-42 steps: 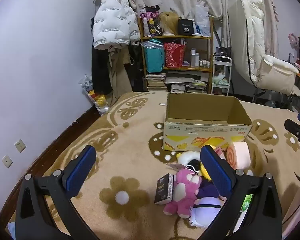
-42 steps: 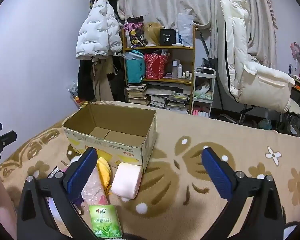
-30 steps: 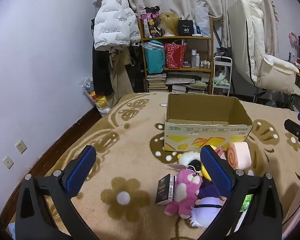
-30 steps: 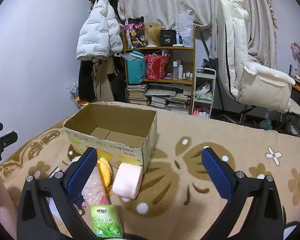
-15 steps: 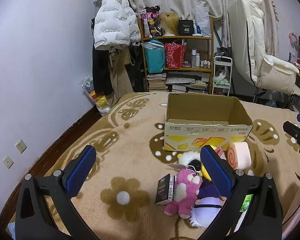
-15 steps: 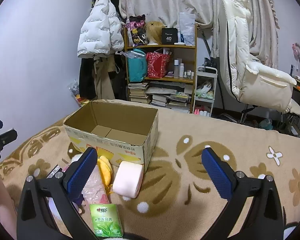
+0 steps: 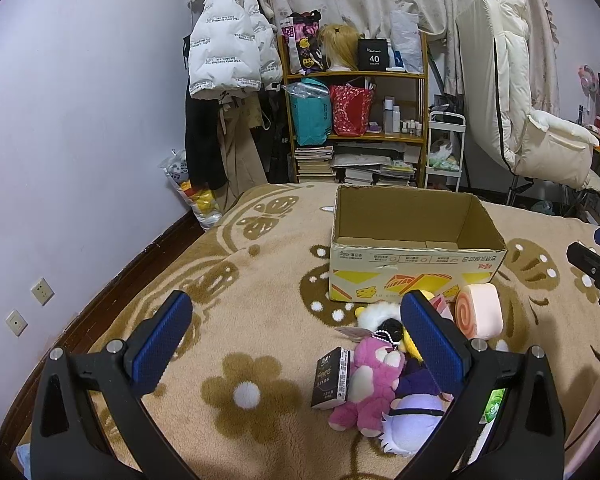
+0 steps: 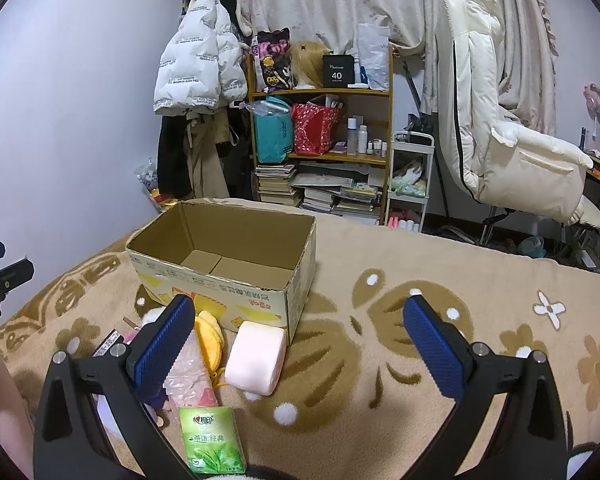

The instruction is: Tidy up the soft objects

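**Soft items heaped before an open carton; both claws wide and empty**

Cardboard box [image 7: 414, 270], top open, inside bare; red print on its front, not legible. It stands on a beige flower-patterned blanket [image 7: 236, 280].

Pile touching the box's near side: pink roll cushion [image 8: 256, 358], yellow plush [image 8: 209, 338], pink plush bear [image 7: 370, 380], purple-and-white plush [image 7: 414, 416], black packet [image 7: 331, 378] with wording too small to read, green tissue pack [image 8: 213, 440] with Chinese characters.

Shelf [image 8: 320, 132] behind: black box marked "40".

Left claw [image 7: 296, 340]: spread wide, gripping nothing, over open blanket left of the pile.

Right claw [image 8: 300, 344]: spread wide, gripping nothing; broad bare blanket to the box's right.
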Action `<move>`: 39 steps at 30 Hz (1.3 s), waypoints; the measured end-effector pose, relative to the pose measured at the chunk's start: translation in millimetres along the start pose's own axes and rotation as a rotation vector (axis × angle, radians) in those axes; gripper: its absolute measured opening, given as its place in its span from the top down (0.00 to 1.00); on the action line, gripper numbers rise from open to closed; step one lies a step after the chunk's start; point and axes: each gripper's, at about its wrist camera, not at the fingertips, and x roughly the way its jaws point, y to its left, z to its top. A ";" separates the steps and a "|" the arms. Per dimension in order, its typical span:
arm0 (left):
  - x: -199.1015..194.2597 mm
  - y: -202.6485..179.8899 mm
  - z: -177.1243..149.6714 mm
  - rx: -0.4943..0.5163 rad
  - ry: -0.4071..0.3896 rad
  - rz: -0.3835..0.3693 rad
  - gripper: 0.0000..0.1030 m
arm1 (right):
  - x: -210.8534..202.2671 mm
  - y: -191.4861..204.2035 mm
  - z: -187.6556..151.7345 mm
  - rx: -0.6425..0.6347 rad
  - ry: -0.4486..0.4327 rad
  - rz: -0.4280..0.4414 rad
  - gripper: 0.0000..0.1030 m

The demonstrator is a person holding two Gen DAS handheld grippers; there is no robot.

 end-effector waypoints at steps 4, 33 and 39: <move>3.2 1.2 -2.8 -0.001 0.002 -0.002 0.00 | 0.1 -3.0 -0.1 -0.001 0.000 0.001 0.00; 6.2 0.7 -3.9 -0.002 0.004 0.002 0.00 | 9.4 -5.8 -9.8 0.015 0.012 0.008 0.00; 6.1 0.2 -4.1 -0.002 0.004 0.001 0.00 | 9.4 -6.2 -9.9 0.015 0.014 0.009 0.00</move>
